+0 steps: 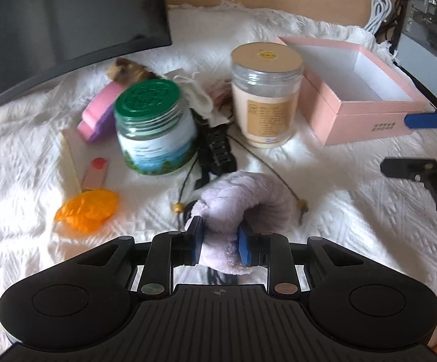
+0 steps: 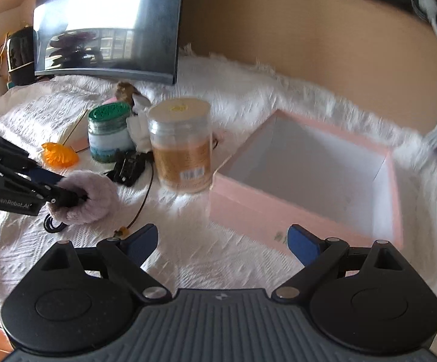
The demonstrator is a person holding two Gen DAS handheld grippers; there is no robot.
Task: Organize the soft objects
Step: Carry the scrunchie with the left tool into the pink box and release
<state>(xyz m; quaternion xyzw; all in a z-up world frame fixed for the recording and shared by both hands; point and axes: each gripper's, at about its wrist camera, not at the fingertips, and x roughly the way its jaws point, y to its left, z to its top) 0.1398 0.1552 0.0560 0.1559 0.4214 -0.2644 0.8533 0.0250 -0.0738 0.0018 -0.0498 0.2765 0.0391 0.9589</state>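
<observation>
Firmly between left gripper (image 1: 220, 242) jaws, lilac plush scrunchie (image 1: 233, 205); right gripper (image 2: 223, 241) jaws wide apart, empty.

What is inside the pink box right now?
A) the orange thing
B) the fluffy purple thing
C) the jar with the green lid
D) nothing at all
D: the pink box shows only bare white walls and floor inside, while the fluffy purple thing sits between the left gripper's pads out on the white cloth.
</observation>
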